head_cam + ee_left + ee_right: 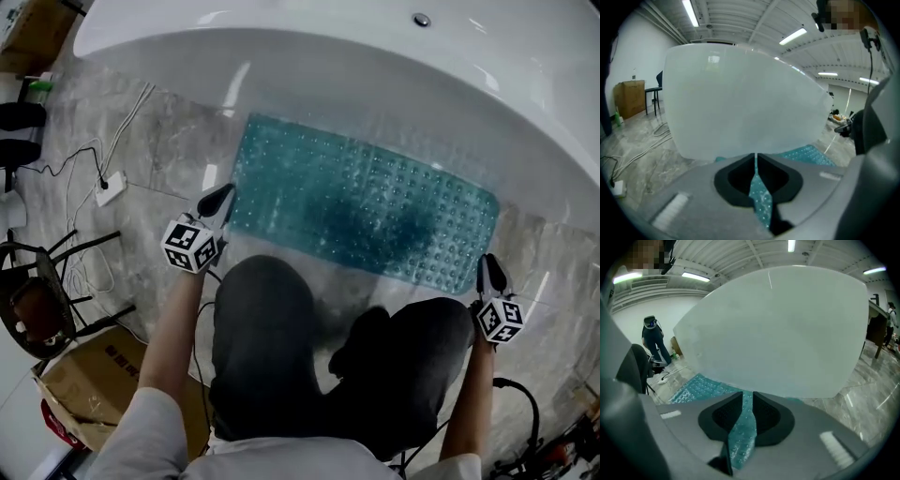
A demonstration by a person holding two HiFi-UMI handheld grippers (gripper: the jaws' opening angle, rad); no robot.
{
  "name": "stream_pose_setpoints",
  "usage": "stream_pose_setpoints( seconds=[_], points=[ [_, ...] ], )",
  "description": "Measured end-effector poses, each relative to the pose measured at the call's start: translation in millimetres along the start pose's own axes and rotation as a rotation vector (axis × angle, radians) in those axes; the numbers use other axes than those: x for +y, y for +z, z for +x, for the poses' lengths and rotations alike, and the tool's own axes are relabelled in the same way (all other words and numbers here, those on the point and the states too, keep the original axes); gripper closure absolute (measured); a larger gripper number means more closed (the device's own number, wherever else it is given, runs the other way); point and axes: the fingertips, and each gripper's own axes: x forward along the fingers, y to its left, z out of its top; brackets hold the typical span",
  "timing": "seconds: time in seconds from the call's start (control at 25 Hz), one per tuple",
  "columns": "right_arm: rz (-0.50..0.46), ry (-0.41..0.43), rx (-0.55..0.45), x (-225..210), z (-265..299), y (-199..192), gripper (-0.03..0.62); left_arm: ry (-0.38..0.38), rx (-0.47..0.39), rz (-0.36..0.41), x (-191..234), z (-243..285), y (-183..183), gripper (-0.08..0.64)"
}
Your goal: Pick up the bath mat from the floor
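A teal, bubbled bath mat (366,211) lies flat on the marble floor along the white bathtub (375,56). My left gripper (223,195) is at the mat's near left corner. In the left gripper view its jaws (755,159) are shut on a thin fold of the mat (760,199). My right gripper (489,267) is at the mat's near right corner. In the right gripper view a strip of mat (740,434) fills the narrow gap of that gripper (747,399) and touches both pads.
The tub wall (740,98) (787,333) rises just beyond both grippers. The person's knees (262,337) are between the arms. A cardboard box (103,384), a dark chair (37,300) and a power strip (110,187) with cables are on the left.
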Motion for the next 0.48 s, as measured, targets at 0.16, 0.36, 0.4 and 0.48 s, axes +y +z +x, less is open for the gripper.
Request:
stream_pose_setpoints(
  seconds=[0.16, 0.36, 0.4, 0.48],
  points=[
    [0.048, -0.017, 0.031, -7, 31, -43, 0.505, 0.030, 0.051, -0.023, 34, 34, -57, 0.506],
    [0.032, 0.002, 0.088, -6, 56, -80, 0.505, 0.081, 0.161, -0.015, 81, 70, -113, 0.437],
    [0.025, 0.008, 0.100, -5, 59, -85, 0.505, 0.093, 0.190, -0.012, 91, 75, -124, 0.423],
    [0.014, 0.010, 0.123, -7, 65, -96, 0.505, 0.116, 0.251, -0.016, 110, 89, -147, 0.377]
  ],
)
